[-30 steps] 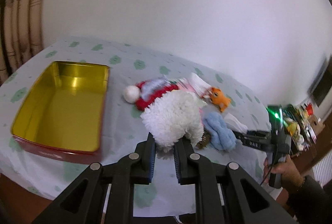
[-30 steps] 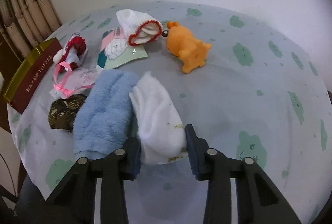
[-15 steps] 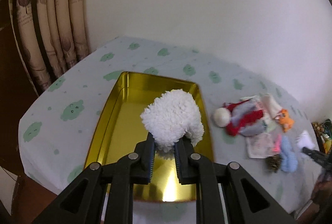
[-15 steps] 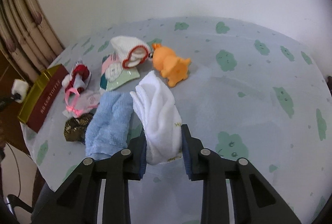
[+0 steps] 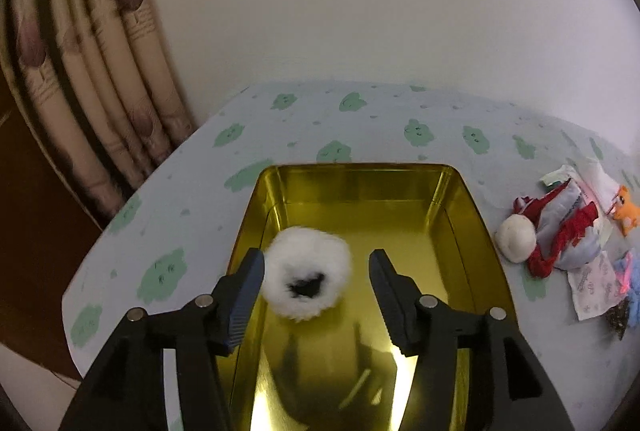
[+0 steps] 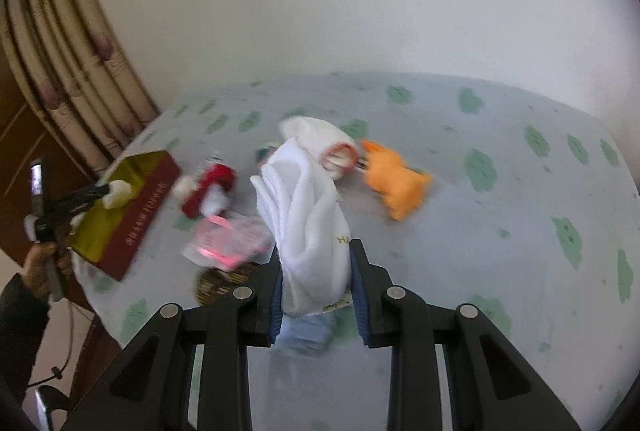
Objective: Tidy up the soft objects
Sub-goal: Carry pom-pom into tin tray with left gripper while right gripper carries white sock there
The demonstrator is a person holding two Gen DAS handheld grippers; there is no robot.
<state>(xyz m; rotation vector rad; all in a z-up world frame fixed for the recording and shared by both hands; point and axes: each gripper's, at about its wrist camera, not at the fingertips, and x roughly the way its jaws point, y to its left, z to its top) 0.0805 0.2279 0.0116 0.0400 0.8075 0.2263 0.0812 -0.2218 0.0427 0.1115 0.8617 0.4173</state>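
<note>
A fluffy white soft piece sits loose between the opening jaws of my left gripper, over the floor of the gold tin. The left pad is right beside the fluff and the right pad stands well clear of it. In the right wrist view my right gripper is shut on a white sock, which hangs above the table. That view also shows the left gripper at the tin, far left.
On the cloud-print tablecloth lie a red and white Santa hat, an orange plush, a red-trimmed white sock, a pink-ribboned packet, a dark patterned piece and a blue towel. Curtains hang left.
My left gripper swung over the gold tin and its jaws spread, letting go of the fluffy piece. My right gripper closed on the white sock and lifted it off the table.
</note>
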